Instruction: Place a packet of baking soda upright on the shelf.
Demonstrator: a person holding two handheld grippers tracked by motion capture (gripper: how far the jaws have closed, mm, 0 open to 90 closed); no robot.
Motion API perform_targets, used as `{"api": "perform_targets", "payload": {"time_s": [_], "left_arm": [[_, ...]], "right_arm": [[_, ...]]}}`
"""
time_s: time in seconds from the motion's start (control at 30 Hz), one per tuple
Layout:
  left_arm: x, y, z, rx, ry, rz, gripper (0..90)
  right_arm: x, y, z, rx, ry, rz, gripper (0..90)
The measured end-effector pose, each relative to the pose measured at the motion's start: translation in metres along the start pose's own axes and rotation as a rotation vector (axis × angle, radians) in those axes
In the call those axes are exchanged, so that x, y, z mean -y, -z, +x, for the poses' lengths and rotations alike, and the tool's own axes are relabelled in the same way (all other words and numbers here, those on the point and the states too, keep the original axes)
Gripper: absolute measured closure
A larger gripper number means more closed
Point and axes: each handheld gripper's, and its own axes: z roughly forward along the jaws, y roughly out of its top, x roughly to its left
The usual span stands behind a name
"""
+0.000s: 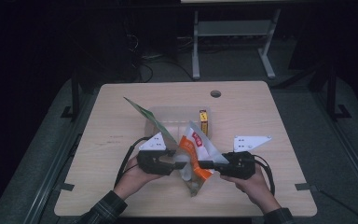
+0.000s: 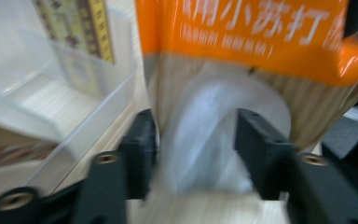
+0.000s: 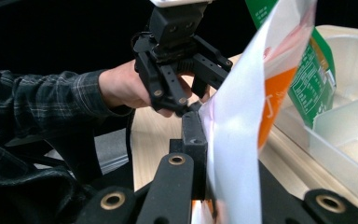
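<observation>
Orange-and-white pouch: held upright above the table, between both grippers, just in front of the clear plastic bin.

Right gripper: jaws clamped together on the pouch's white edge, as seen in the right gripper view.

Left gripper: jaws parted, set either side of the pouch's lower part; whether the pads touch it cannot be told.

Markings: white Chinese characters printed on the orange band, too blurred to be read. A yellow box and a green packet are stood in the bin.
</observation>
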Motion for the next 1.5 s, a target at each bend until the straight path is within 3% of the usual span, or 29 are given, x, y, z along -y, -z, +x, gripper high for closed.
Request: {"api": "perform_targets", "payload": {"time_s": [0.03, 0.17, 0.33, 0.43, 0.6, 1.03, 1.5], "left_arm": [[0.001, 0.002, 0.000, -0.003, 0.003, -0.001, 38.2], [0.004, 0.011, -0.002, 0.006, 0.016, 0.001, 33.2], [0.016, 0.019, -0.002, 0.003, 0.032, 0.016, 28.9], [0.027, 0.024, 0.003, -0.014, 0.018, 0.059, 26.8], [0.040, 0.031, 0.011, -0.023, 0.045, 0.078, 21.7], [0.053, 0.037, 0.019, -0.046, 0.034, 0.081, 19.5], [0.058, 0.033, 0.024, -0.055, 0.029, 0.089, 19.2]], "right_arm": [[-0.001, 0.000, 0.001, 0.009, 0.009, 0.010, 90.0], [-0.006, 0.004, 0.002, 0.048, 0.058, 0.038, 90.0], [-0.017, 0.013, -0.001, 0.050, 0.072, 0.014, 90.0], [-0.024, 0.016, -0.002, 0.050, 0.085, 0.006, 90.0], [-0.036, 0.015, -0.009, 0.067, 0.111, 0.015, 90.0], [-0.064, 0.010, -0.024, 0.075, 0.127, 0.038, 90.0], [-0.095, -0.008, -0.055, 0.110, 0.131, 0.046, 90.0]]}}
